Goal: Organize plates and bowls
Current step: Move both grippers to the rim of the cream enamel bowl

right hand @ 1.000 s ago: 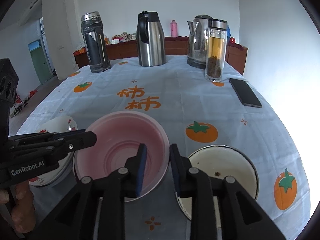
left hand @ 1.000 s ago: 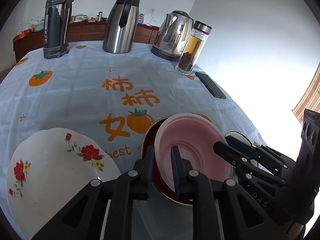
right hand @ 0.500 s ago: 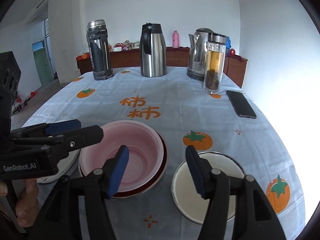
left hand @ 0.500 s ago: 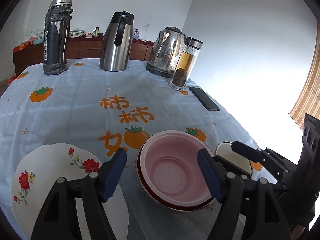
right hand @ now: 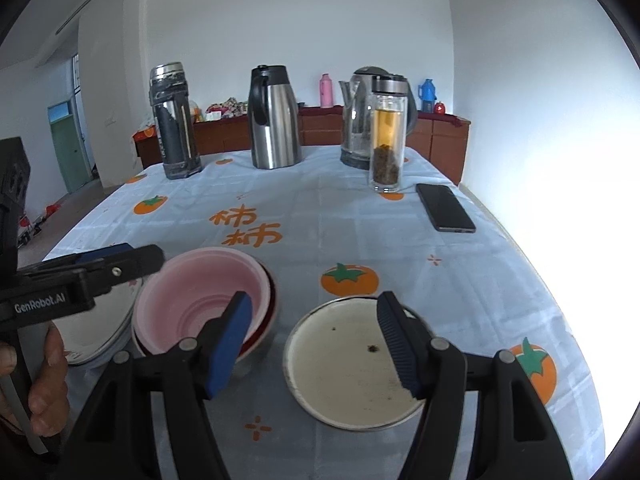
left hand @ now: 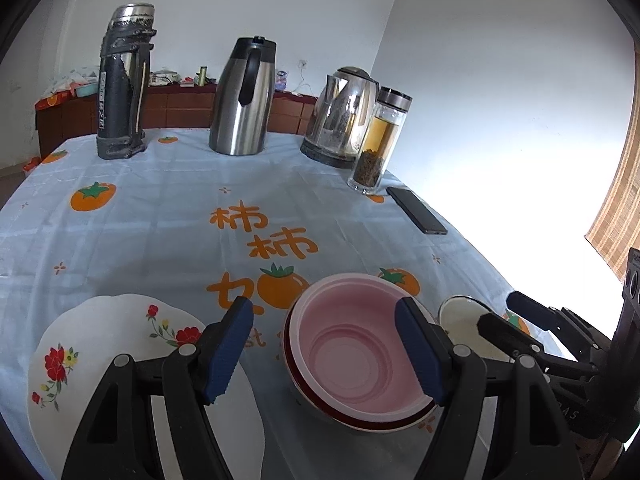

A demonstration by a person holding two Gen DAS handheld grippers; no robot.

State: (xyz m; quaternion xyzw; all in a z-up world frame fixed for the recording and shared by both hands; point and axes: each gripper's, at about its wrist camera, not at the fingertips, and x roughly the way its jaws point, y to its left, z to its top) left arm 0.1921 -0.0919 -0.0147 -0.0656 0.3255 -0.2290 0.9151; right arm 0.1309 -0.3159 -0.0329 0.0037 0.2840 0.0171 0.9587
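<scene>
A pink bowl (left hand: pixel 352 344) sits nested inside a dark red bowl (left hand: pixel 320 400) on the table; the pair also shows in the right wrist view (right hand: pixel 200 300). A white plate with red flowers (left hand: pixel 100 352) lies to the left of them. A white enamel bowl with a metal rim (right hand: pixel 352 360) lies to the right, its edge visible in the left wrist view (left hand: pixel 460 320). My left gripper (left hand: pixel 326 352) is open and empty, raised above the near side of the stacked bowls. My right gripper (right hand: pixel 316 344) is open and empty, raised above the enamel bowl's left side.
At the table's far side stand a dark thermos (left hand: pixel 124 84), a steel jug (left hand: pixel 244 100), an electric kettle (left hand: pixel 344 116) and a glass tea bottle (left hand: pixel 378 144). A black phone (left hand: pixel 416 216) lies at the right edge. A wooden sideboard (right hand: pixel 400 132) stands behind the table.
Both grippers were shut on the pink bowl's rim, then opened and let it go into the dark red bowl. Both have since drawn back and up.
</scene>
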